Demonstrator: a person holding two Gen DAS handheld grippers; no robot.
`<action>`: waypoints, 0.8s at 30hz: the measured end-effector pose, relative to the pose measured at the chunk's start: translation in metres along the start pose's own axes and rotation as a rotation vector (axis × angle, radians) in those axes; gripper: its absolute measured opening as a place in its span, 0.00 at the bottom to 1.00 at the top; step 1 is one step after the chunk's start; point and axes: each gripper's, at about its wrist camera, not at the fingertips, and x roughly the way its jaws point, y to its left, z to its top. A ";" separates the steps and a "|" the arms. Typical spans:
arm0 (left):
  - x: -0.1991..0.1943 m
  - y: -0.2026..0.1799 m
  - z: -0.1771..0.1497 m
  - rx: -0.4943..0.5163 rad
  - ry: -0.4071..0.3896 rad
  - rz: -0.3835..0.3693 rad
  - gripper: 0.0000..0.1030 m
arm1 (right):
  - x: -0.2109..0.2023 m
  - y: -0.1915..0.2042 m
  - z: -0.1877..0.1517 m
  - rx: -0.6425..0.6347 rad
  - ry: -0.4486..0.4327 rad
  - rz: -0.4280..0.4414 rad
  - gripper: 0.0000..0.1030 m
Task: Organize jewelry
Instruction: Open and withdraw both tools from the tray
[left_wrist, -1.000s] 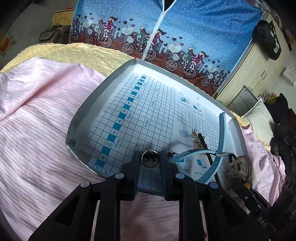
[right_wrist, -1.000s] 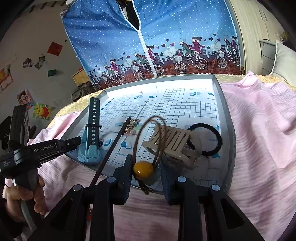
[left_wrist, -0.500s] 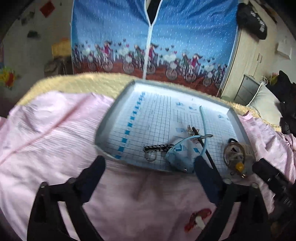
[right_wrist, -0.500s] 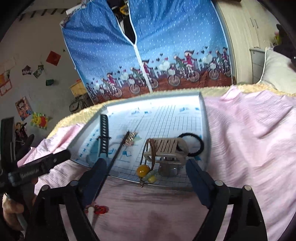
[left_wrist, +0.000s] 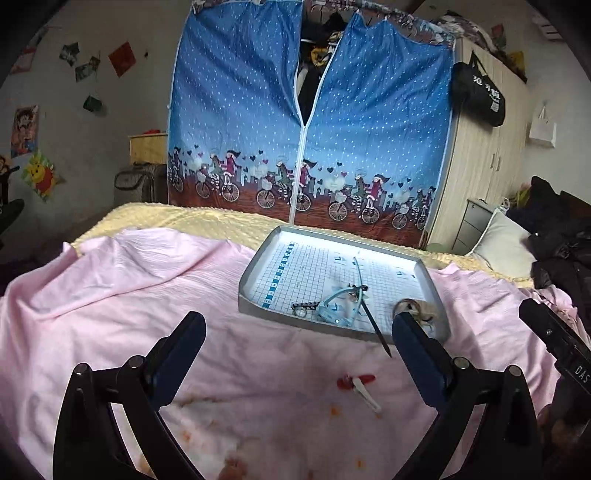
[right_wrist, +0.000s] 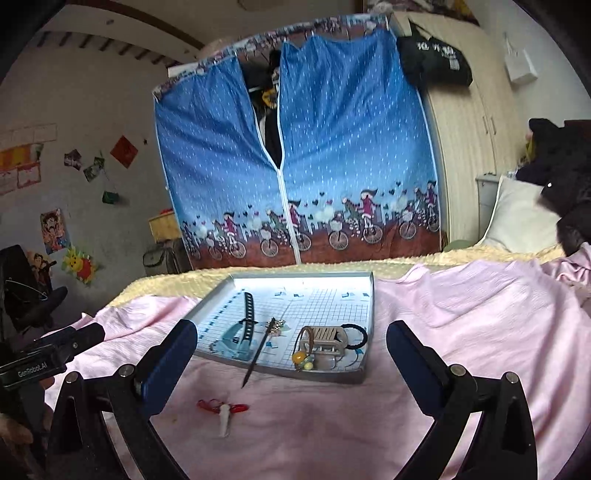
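Left gripper (left_wrist: 297, 334): jaws wide, empty, above the pink sheet (left_wrist: 122, 291), short of the tray (right_wrist: 364, 374). In the tray, left to right: ring (left_wrist: 300, 313), blue watch (right_wrist: 242, 334), black hairpin (right_wrist: 258, 350) with its tip over the front rim, beaded cord (right_wrist: 301, 358), beige hair claw (right_wrist: 327, 341), black hair tie (right_wrist: 354, 334). Right gripper (right_wrist: 291, 360): jaws wide, empty. A red-and-white clip (right_wrist: 223, 413) lies on the sheet before the tray.

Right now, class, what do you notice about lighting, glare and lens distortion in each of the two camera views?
Left wrist view: glare whitens the far edge of the tray, the wardrobe cover bows from fisheye, corners go black. Right wrist view: the same bright band along the tray's far edge, the cupboard leans and curves, dark vignette at the corners, items fairly sharp.
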 end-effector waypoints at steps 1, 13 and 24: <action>-0.006 0.000 0.001 0.004 -0.001 0.006 0.96 | -0.012 0.003 -0.002 0.008 -0.010 0.002 1.00; -0.089 0.013 -0.017 -0.026 -0.049 -0.035 0.96 | -0.100 0.029 -0.040 0.053 -0.052 -0.076 1.00; -0.103 0.042 -0.058 -0.097 0.016 -0.047 0.96 | -0.116 0.063 -0.070 -0.003 0.038 -0.086 1.00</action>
